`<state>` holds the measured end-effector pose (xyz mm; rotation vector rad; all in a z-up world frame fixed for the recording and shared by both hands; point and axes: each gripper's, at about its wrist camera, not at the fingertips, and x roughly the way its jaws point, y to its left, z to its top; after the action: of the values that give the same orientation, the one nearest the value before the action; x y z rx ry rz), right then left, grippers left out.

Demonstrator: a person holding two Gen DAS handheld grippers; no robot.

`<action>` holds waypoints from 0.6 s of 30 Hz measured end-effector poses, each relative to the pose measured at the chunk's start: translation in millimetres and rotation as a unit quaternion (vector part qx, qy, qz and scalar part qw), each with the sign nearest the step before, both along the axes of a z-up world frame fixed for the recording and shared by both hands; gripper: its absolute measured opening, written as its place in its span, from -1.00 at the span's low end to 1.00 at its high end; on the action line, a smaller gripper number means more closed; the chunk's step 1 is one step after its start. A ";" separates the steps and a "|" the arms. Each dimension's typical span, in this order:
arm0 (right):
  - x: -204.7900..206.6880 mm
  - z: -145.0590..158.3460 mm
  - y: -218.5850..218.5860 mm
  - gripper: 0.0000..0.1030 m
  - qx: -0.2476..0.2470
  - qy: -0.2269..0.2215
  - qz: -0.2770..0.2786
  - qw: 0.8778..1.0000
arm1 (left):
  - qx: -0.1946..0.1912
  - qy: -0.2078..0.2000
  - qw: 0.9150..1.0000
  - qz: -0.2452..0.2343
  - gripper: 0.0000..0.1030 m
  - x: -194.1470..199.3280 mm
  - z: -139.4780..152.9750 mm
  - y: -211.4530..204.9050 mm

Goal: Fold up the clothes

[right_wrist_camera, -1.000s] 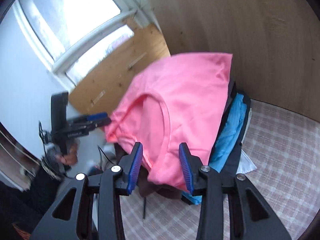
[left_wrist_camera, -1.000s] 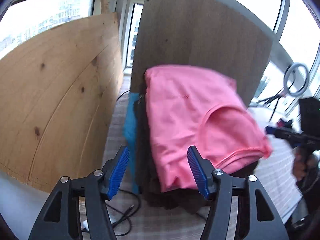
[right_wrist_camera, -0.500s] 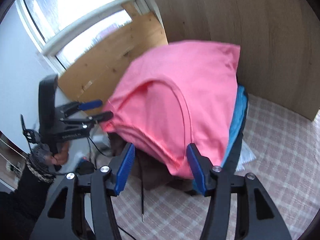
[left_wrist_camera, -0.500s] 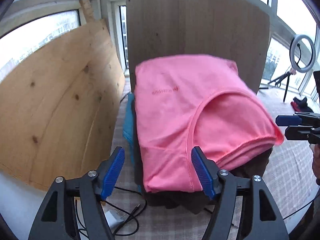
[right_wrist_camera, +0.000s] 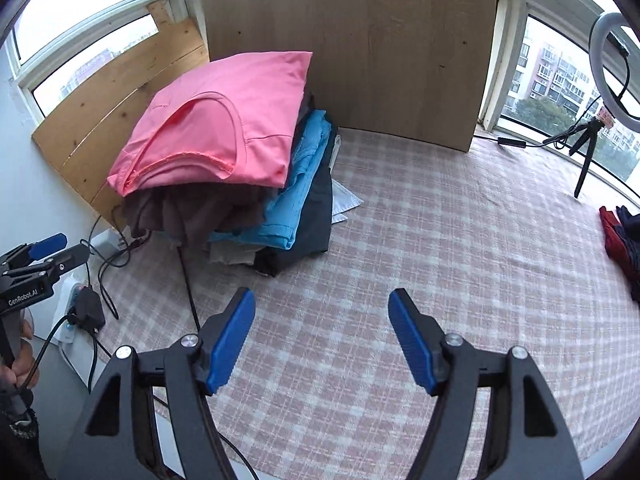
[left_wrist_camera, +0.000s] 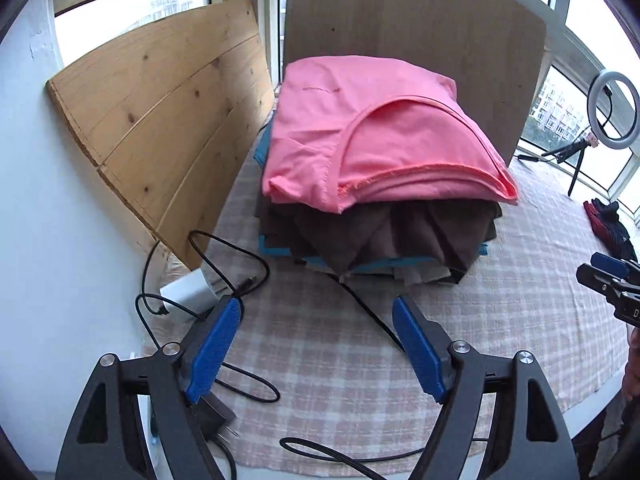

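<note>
Pink and neatly folded, the T-shirt [left_wrist_camera: 372, 136] lies on top of the stack of folded clothes [right_wrist_camera: 256, 208] at the back left corner of the table, whose checked pink-and-white tablecloth [right_wrist_camera: 440, 240] covers the whole top. Under the T-shirt sit a brown garment [left_wrist_camera: 400, 236], a bright blue one [right_wrist_camera: 298, 196], a dark one [right_wrist_camera: 316, 216], and what may be a pale or white piece at the very bottom, though only its edge shows. The stack stands just in front of a grey-brown wooden board [right_wrist_camera: 360, 40] propped along the back edge, and beside a light pine board [left_wrist_camera: 168, 128] leaning along the left edge.

The left gripper [left_wrist_camera: 316, 344] hangs over the front left part of the table, well short of the stack; its blue-padded jaws are apart and opening, with only cloth and a black cable [left_wrist_camera: 372, 312] showing between them. The right gripper [right_wrist_camera: 322, 336] hangs over the bare middle of the tablecloth, jaws likewise apart and opening, nothing between them. Each gripper shows at the edge of the other's view, held by a hand [right_wrist_camera: 22, 356].

A white power strip [left_wrist_camera: 188, 292] with cables lies at the left edge. A ring light on a small tripod [right_wrist_camera: 604, 92] stands at the back right corner, and a heap of dark red and navy clothes [right_wrist_camera: 622, 240] rests by the right edge.
</note>
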<state>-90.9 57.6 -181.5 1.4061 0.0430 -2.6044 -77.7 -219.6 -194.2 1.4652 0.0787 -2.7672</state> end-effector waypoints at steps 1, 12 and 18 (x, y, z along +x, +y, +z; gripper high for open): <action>4.0 1.1 -2.5 0.33 -0.002 -0.001 0.005 1.000 | -0.003 -0.001 1.000 -0.003 0.50 3.5 -0.9 6.4; 43.3 14.0 15.2 0.33 -0.016 -0.002 0.082 0.996 | 0.010 0.023 0.996 0.082 0.50 72.2 26.6 51.2; 66.3 20.2 52.9 0.33 -0.011 0.012 0.107 0.994 | -0.001 0.031 0.993 0.114 0.50 111.6 36.5 92.4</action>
<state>-24.7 110.5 -161.3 1.2845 0.1577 -2.4389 33.9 -127.1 -157.8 1.2807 0.2297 -2.6264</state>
